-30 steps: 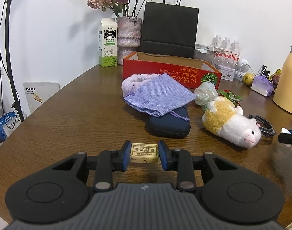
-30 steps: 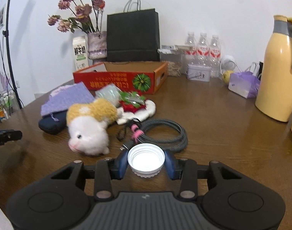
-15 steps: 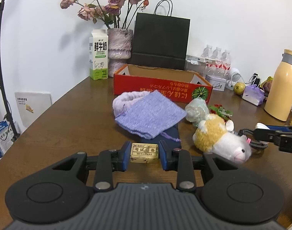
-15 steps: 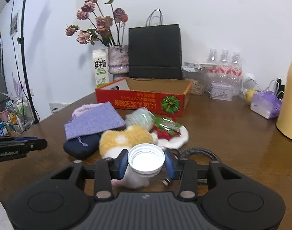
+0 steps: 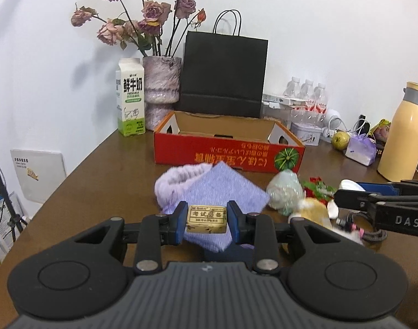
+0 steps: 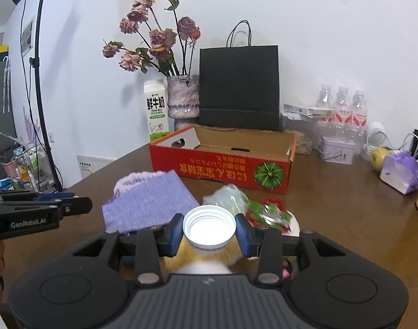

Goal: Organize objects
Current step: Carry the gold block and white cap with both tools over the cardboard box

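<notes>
My left gripper (image 5: 206, 218) is shut on a small tan eraser block (image 5: 206, 218) with printed characters, held above the table over a lilac cloth pouch (image 5: 222, 192). My right gripper (image 6: 209, 229) is shut on a white bottle cap (image 6: 209, 229), held above a plush toy (image 6: 203, 263). An open red cardboard box (image 5: 228, 153) stands ahead of both; it also shows in the right wrist view (image 6: 222, 164). Each gripper shows in the other's view: the right one (image 5: 379, 205) at the right edge, the left one (image 6: 38, 208) at the left edge.
A wrapped green packet (image 5: 284, 192), red-green trinket (image 6: 269, 213) and dark case (image 5: 228, 252) lie on the brown table (image 5: 99, 181). Milk carton (image 5: 129, 98), flower vase (image 5: 160, 93), black paper bag (image 5: 222, 74), water bottles (image 6: 343, 104) and yellow thermos (image 5: 401, 131) stand behind.
Both grippers have risen from the table and moved forward toward the red box, each still holding its object. The right gripper has come closer on the left one's right side.
</notes>
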The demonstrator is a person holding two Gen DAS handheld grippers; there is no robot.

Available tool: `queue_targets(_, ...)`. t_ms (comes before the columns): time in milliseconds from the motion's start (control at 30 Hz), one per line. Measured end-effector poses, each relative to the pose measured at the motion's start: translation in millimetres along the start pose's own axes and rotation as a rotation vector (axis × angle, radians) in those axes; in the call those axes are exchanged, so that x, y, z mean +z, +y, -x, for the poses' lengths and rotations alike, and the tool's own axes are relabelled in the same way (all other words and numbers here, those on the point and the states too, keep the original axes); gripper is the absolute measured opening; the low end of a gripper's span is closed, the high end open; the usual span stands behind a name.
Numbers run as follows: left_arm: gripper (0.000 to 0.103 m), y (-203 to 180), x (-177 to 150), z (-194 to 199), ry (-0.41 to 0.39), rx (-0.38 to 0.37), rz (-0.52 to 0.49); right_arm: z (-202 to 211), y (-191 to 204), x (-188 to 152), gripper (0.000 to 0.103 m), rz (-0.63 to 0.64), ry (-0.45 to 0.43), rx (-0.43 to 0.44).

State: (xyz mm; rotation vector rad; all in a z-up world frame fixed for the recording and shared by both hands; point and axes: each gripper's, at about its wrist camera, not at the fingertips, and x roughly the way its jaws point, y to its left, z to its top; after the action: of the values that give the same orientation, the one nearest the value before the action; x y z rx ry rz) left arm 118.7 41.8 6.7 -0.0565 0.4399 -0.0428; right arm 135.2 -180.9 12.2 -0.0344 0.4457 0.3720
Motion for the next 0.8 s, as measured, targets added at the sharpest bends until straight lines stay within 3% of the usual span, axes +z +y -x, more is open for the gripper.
queue_targets(800, 0.031, 8.6, 72.2, -66.0, -0.055, -0.004, 0.014, -78.2, 8.0, 70.2, 0.039, -0.013, -0.038, 0.017)
